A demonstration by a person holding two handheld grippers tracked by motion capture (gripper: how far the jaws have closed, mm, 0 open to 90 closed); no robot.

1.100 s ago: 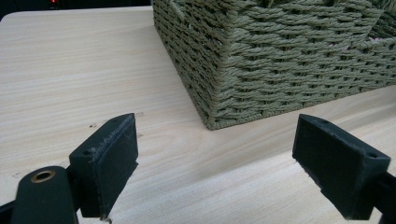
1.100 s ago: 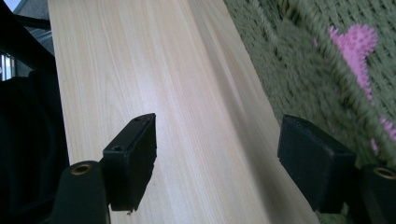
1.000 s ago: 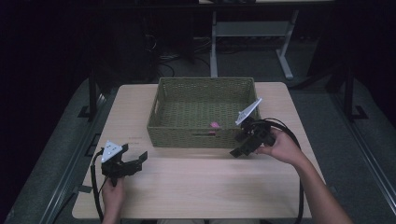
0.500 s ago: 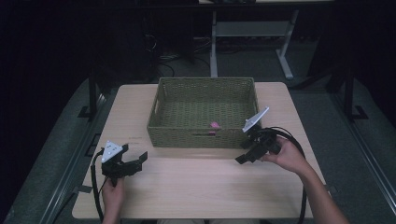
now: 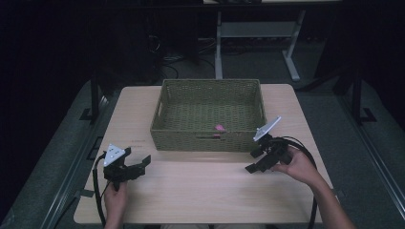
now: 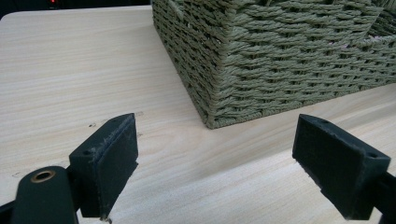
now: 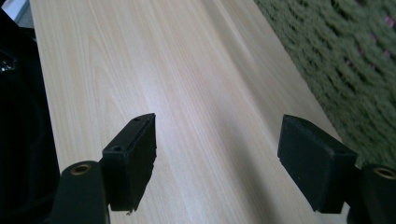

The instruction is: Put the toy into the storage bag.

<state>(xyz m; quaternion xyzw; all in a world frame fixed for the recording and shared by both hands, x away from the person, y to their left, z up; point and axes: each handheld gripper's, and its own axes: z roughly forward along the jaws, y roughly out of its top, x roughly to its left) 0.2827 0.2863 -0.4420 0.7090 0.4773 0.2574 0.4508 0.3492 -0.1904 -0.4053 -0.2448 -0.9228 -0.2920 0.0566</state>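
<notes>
Woven green basket [image 5: 208, 114] sits toward the far middle of the pale wood table [image 5: 200, 195]; I take everything from it. Inside, close to its near wall, lies a small pink thing [image 5: 219, 128], too small to make out. Just off the basket's near left corner a hand holds the left gripper [image 5: 141, 163], jaws spread wide, nothing between them. Off the near right corner the right gripper [image 5: 253, 160] is held low, jaws likewise apart and empty.
</notes>
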